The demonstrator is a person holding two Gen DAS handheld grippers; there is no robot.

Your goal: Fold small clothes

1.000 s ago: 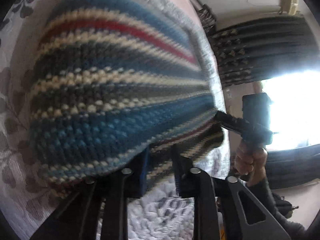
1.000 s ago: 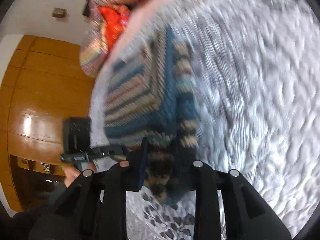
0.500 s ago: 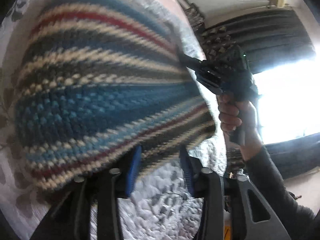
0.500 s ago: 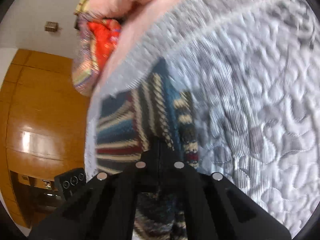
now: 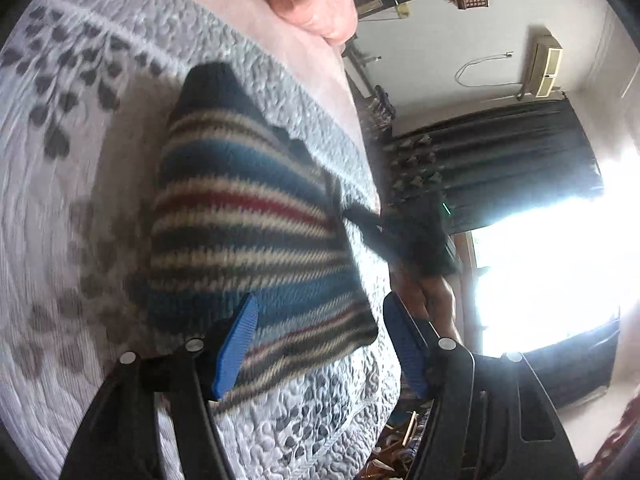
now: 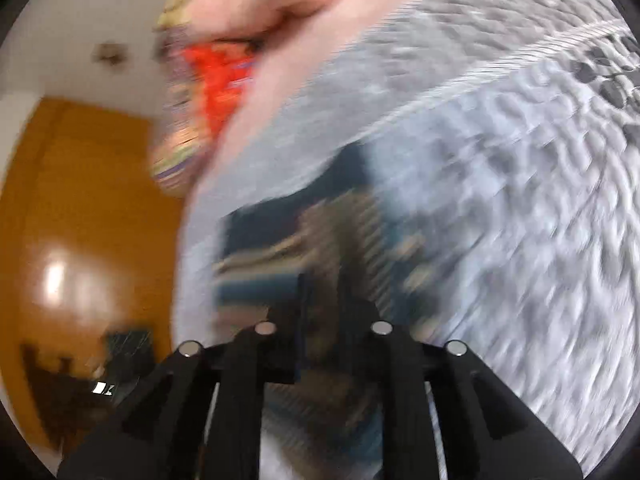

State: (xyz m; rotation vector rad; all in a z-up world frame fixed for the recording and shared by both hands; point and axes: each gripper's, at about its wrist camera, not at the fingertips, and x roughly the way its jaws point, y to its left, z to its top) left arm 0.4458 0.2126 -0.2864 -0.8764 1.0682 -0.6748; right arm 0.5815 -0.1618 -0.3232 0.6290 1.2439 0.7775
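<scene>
Our left gripper [image 5: 320, 344] is spread wide, the striped knit [image 5: 248, 240] lying on the quilt [image 5: 72, 200] just ahead between its fingers; our right gripper [image 6: 324, 320] pinches its edge. We judge it soft, floppy; grip corners.

A bedroom in a home.
A bed under a grey quilted bedspread [image 5: 72, 168], dark curtains [image 5: 500, 156] beside a bright window [image 5: 552, 268], a wall air conditioner [image 5: 546, 66] and a glossy wooden wardrobe [image 6: 80, 208] show it.
</scene>
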